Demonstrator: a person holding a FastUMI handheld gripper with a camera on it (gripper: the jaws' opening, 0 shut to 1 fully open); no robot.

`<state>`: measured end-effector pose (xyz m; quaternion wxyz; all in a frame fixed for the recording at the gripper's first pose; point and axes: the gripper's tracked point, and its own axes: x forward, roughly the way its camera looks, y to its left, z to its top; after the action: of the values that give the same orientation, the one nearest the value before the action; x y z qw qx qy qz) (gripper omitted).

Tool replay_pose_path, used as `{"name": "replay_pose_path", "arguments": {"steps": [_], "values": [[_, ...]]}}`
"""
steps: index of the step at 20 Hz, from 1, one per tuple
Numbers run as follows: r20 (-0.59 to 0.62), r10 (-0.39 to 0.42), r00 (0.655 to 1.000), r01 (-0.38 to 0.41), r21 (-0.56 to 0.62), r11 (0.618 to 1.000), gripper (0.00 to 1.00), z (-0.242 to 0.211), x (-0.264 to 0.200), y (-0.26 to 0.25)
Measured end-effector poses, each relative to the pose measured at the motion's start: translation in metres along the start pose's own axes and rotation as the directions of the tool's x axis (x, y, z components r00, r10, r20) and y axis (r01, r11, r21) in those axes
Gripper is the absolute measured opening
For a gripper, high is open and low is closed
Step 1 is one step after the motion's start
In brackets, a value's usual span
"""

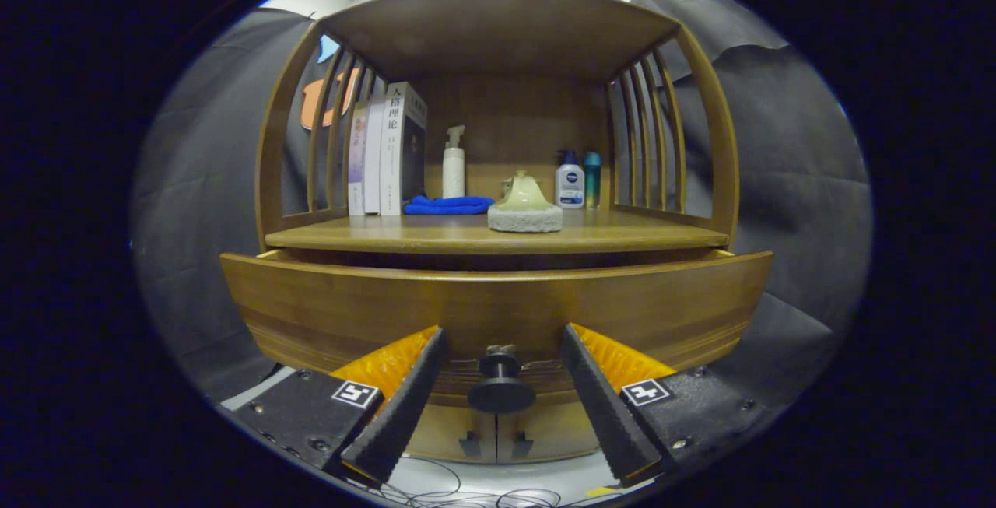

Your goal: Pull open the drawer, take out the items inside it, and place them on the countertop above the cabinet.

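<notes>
My gripper (499, 383) stands wide, its two fingers splayed to either side of the drawer knob (500, 385), touching nothing. That knob is the one relation that matters: it sits dead centre between my fingertips, slightly nearer me than the drawer front (498, 310), its stem pointing straight back at me. The drawer's long axis runs left to right across my fingers, and its front stands proud of the cabinet, with a dark gap showing beneath the countertop (436, 237) (I judge it partly pulled out, though I cannot see inside, so whether anything lies within is hidden).

That fits either a drawer on its way open or one already emptied.

Counting on the countertop: three books (387, 150) standing far left, one white spray bottle (454, 163), one folded blue cloth (447, 204), one pale scrub brush (524, 204) near the middle, and two bottles far right, a white one (569, 181) and a teal one (593, 180). One knob, one drawer.
</notes>
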<state>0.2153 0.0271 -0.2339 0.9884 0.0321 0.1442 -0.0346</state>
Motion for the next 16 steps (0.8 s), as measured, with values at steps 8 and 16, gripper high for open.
{"name": "replay_pose_path", "arguments": {"steps": [8, 16], "values": [[-0.044, -0.006, 0.999, 0.007, 0.008, 1.000, 0.99, 0.007, 0.042, 0.000], [-0.099, 0.021, 0.995, -0.010, 0.110, 0.994, 1.00, 0.000, 0.044, 0.002]]}}
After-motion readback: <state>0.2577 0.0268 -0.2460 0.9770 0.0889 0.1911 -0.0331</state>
